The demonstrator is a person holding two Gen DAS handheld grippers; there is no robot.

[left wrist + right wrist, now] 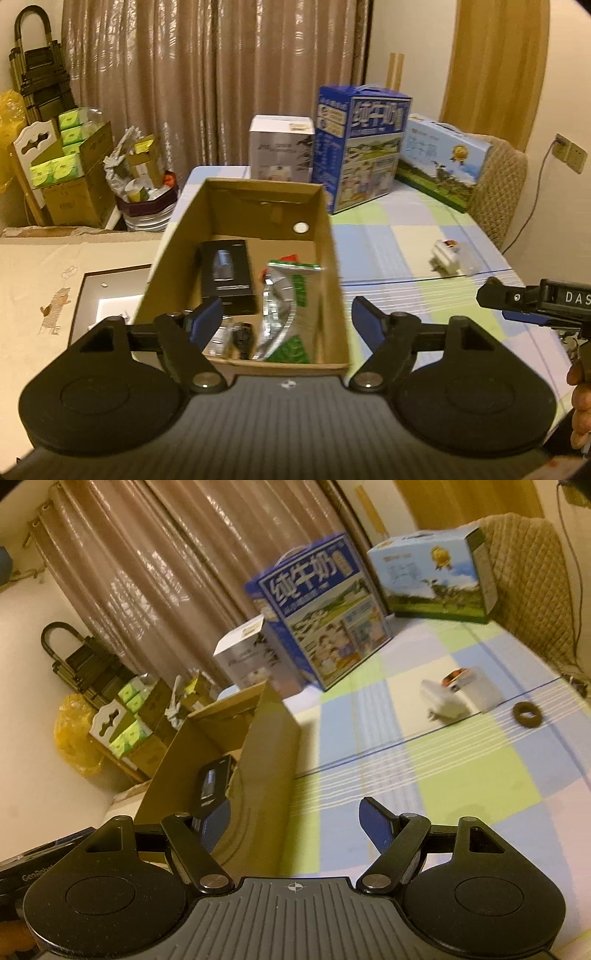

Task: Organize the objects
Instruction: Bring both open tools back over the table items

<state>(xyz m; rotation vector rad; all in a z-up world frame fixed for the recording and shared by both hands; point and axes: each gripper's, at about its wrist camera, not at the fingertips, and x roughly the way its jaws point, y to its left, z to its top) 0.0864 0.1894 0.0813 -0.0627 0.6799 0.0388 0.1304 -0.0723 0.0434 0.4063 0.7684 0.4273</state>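
- Checkered worktop (pixel 424 254), curtains behind, milk cartons (pixel 364 147) at the top of the frame.
- Box (pixel 243 273) sits mid-frame, black case (pixel 227 273) and foil packet (pixel 284 306) inside.
- Left claw (pixel 286 317) spread wide, empty.
- Right claw (pixel 291 827) also released; white packet (pixel 458 698) and ring (pixel 524 710) at right.

the right gripper (pixel 293 827) hangs over the checked tablecloth (pixel 424 760) with its jaws spread wide and nothing between them. its left finger sits just inside the open cardboard box (pixel 266 738), beside a black packaged item (pixel 212 779) lying in the box. farther out on the cloth lies a small white carton (pixel 460 698), tipped on its side, with a dark ring (pixel 524 710) just beside it. at the far edge stand a blue milk case (pixel 325 616), a white box (pixel 243 657) and a light blue gift case (pixel 432 579).
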